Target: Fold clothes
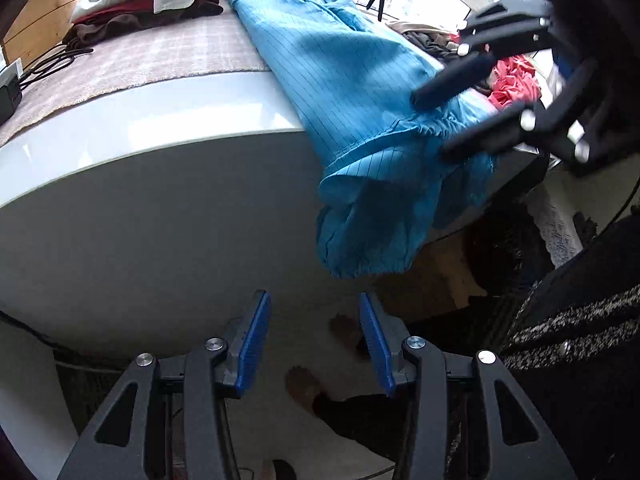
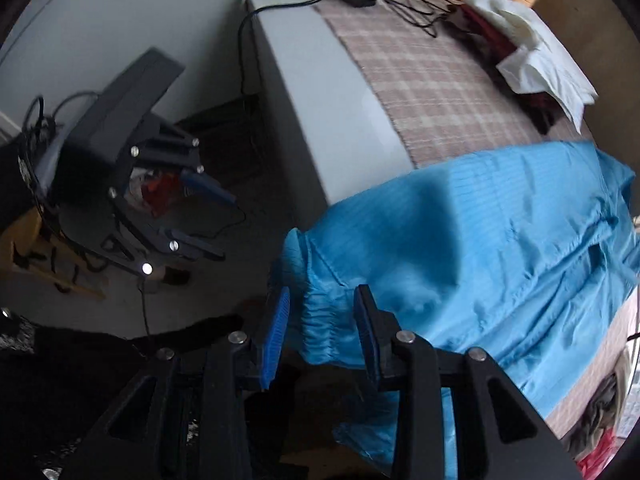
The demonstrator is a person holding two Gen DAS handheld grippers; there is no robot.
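Blue pinstriped garment (image 1: pixel 352 92) draped across white table's front edge (image 1: pixel 160 120), gathered cuff (image 2: pixel 320 320) hanging over. Right gripper (image 2: pixel 322 336) nearer: jaws apart, cuff between pads, unpinched. Left gripper (image 1: pixel 316 344) apart, empty, garment up-right of it.

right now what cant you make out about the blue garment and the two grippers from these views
- Blue garment: its far end runs off the right wrist view's edge, so its type is unclear.
- Gathered cuff: lies between the right gripper pads; motion blur hides any contact.
- Right gripper from the left wrist view: blurred, fingertips indistinct.
- Left gripper: open, nothing between its pads.
- Folded pile: lower items hidden under white cloth.
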